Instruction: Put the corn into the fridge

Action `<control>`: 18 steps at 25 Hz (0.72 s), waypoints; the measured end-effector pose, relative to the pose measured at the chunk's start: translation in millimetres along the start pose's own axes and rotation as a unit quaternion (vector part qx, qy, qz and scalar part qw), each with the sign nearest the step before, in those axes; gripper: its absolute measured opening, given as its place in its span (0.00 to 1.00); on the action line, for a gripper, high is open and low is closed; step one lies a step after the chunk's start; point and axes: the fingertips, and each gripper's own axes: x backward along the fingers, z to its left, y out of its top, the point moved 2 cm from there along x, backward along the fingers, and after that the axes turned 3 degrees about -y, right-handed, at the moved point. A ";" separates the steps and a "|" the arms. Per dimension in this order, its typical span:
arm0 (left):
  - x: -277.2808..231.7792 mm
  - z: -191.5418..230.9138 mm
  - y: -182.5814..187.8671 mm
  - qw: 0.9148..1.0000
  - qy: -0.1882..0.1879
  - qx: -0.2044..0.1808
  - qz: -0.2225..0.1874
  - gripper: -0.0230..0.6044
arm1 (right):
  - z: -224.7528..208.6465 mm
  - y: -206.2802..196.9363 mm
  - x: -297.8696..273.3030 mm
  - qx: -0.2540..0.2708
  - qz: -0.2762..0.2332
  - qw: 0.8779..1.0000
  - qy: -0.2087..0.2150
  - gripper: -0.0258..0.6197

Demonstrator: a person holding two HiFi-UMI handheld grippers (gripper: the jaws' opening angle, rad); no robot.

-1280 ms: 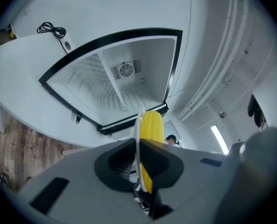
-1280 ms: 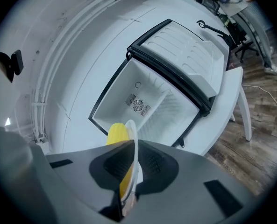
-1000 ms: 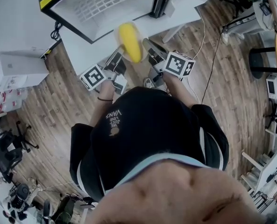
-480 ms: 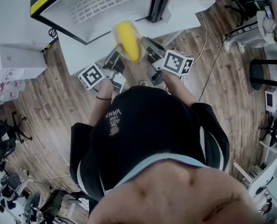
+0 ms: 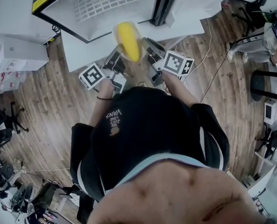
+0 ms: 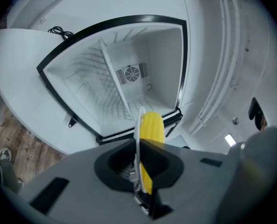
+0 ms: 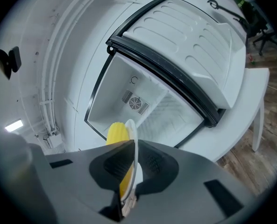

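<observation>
- Corn (image 5: 129,41) lies on a small white plate (image 6: 138,125), carried in the air just in front of the open fridge (image 5: 77,17), a little above the edge of the white tabletop (image 5: 82,55) the fridge stands on.
- My left gripper (image 6: 139,153) is pinched on the plate's rim on the side away from the fridge door (image 7: 189,36). My right gripper (image 7: 131,157) is pinched on the opposite rim, on the door side. Neither one touches the cob itself.
- Handling, as I judge it: the cob is stiff and fairly light, but round and loose on a smooth plate, so it can roll off if the plate tips toward the fridge or to either side.
- The plate is thin and hard, and the two grips bite only narrow strips of its rim. I would keep both grips level and move them together, so the plate cannot twist or slip out.
- The rim is the right place to hold. Gripping the cob directly would mean its curved flanks, which look slippery.
- Against the frame a second old, the cob lies the same way on the plate and both grips hold the same spots. The fridge and the room have shifted only slightly in the head view.
</observation>
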 end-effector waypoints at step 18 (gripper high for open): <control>-38.6 23.3 64.9 1.000 -0.011 0.004 0.021 0.09 | -5.1 35.1 -64.9 -0.002 -0.017 1.000 -0.013 0.08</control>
